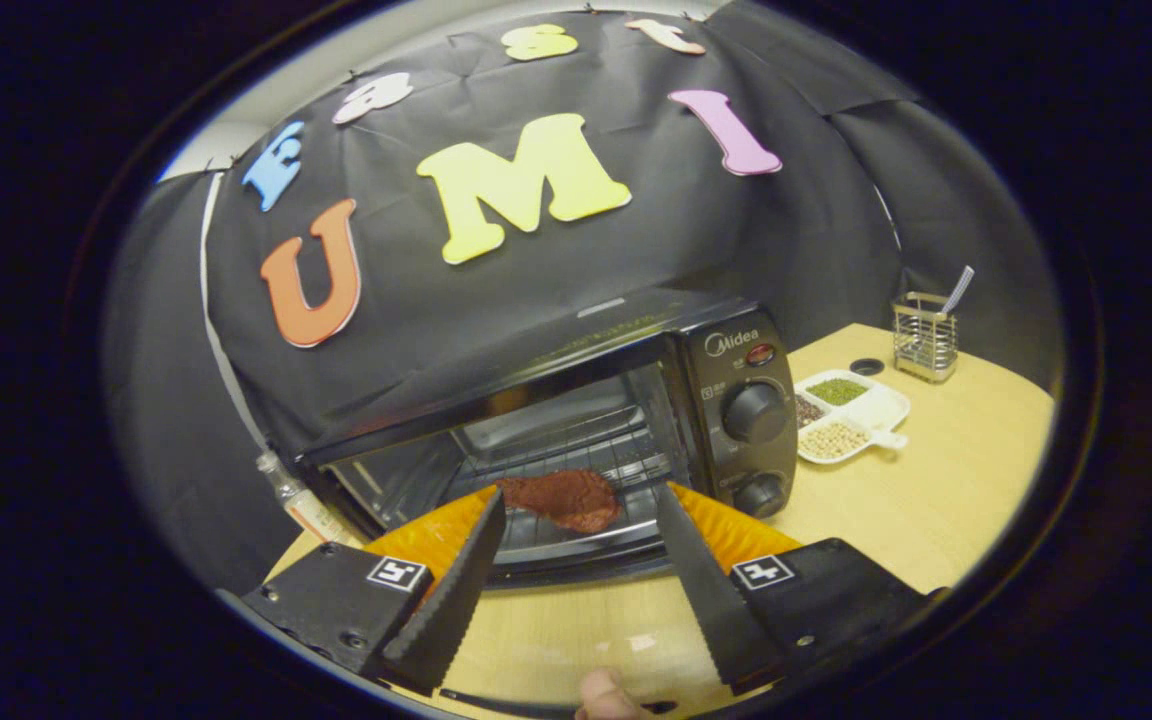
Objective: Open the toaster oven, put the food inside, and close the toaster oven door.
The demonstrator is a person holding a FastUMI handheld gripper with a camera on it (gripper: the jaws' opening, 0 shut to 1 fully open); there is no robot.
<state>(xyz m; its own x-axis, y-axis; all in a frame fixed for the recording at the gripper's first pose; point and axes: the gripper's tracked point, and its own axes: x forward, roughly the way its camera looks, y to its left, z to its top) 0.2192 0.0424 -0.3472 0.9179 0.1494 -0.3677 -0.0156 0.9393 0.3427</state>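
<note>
Toaster oven [576, 440] stands at the far left of the wooden table [936, 500], backed against the booth's dark cloth wall, with its cavity exposed toward the gripper; judging from this, the door is already swung down, though the door panel itself is hard to separate from the fingers and the dark strip along the front edge. The food, a flat reddish-brown slab of meat [564, 498], lies on the wire rack [626, 455] just inside the opening, straight ahead of the fingers, so the loading step looks done and closing the door is what remains. The gripper [580, 505] has its jaws spread wide with nothing between them, the tips apart on either side of the meat and apparently short of it; whether they touch the oven front I cannot tell. To the right of the oven's control knobs [754, 412] sits a white divided dish [851, 412] of beans and seeds, and farther right a metal utensil holder [924, 338]. A small bottle [298, 500] is partly hidden on the oven's left. A fingertip [604, 697] shows at the near edge, cut off
</note>
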